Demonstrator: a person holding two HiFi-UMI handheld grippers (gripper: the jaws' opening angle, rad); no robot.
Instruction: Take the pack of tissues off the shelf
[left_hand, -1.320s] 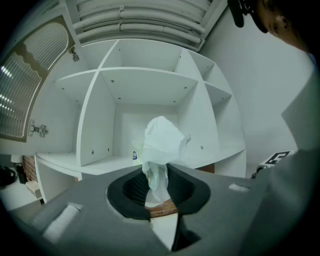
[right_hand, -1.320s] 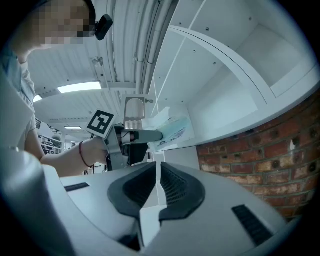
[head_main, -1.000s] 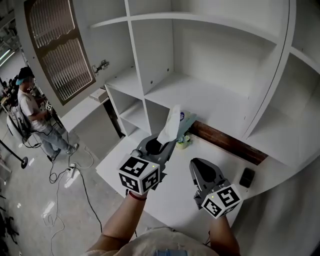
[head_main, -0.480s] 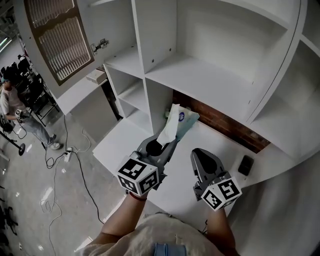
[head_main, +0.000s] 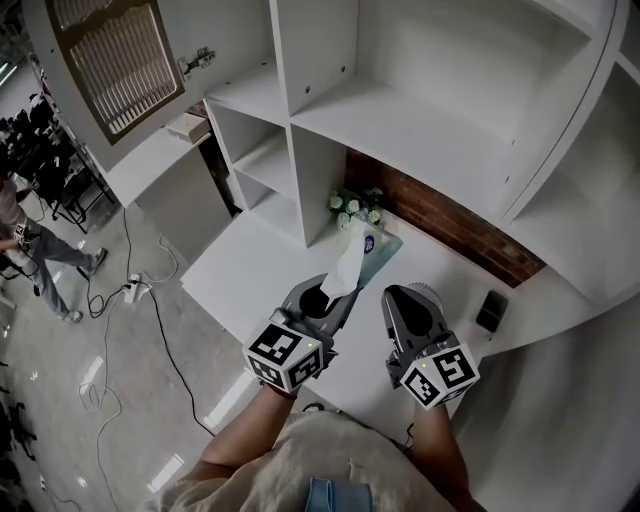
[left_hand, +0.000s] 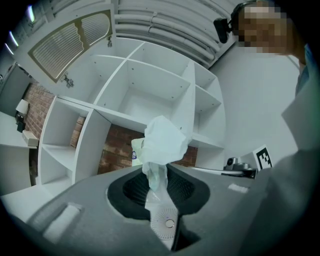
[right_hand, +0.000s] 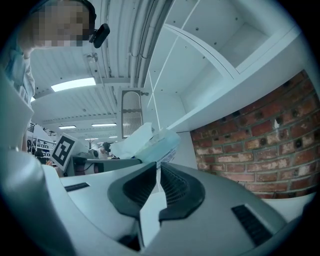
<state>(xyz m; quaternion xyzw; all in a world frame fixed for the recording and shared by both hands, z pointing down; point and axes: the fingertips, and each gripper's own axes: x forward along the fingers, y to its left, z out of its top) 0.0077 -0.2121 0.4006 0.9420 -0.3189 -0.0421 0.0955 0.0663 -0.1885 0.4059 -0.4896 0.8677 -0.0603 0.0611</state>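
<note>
The pack of tissues is a pale blue soft pack with a white tissue sticking up from it. My left gripper is shut on its near end and holds it out over the white desk, in front of the shelf unit. In the left gripper view the pack rises from between the pads of the left gripper. My right gripper hangs just right of the pack, shut and empty. In the right gripper view the pack shows to the left, beyond the right gripper.
A small bunch of white flowers stands at the back of the desk against the brick wall. A small black object lies at the desk's right. White shelf compartments rise behind. A person and cables are on the floor at the left.
Both grippers have come down and back from the shelf, the left carrying the pack lower over the desk. The flowers behind the pack now show.
</note>
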